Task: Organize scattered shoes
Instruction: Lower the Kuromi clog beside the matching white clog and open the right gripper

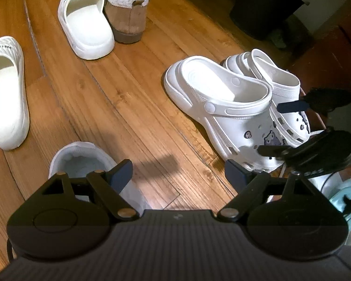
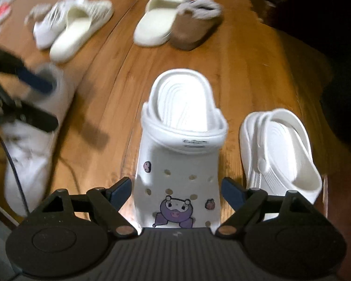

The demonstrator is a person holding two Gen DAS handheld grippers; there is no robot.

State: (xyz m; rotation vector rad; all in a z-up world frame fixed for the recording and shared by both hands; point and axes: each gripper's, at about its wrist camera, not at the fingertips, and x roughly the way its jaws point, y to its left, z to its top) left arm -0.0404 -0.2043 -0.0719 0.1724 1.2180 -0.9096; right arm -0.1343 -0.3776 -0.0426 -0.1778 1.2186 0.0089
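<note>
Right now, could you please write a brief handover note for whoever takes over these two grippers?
Left gripper: open, empty, above the white sneaker.
Right gripper: open, straddling the toe of the charm clog, pads not pressing it.
Shoes: its mate, the plain clog, stands beside it on the wooden floor, so that pair looks done.
Left: one white slide sits against the tan fleece slipper; the other slide lies apart. Pair the slides, then place sneaker and slipper.

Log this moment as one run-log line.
left gripper: jaws open, empty, over white sneaker | right gripper: jaws open around charm clog, not gripping | second clog beside it
</note>
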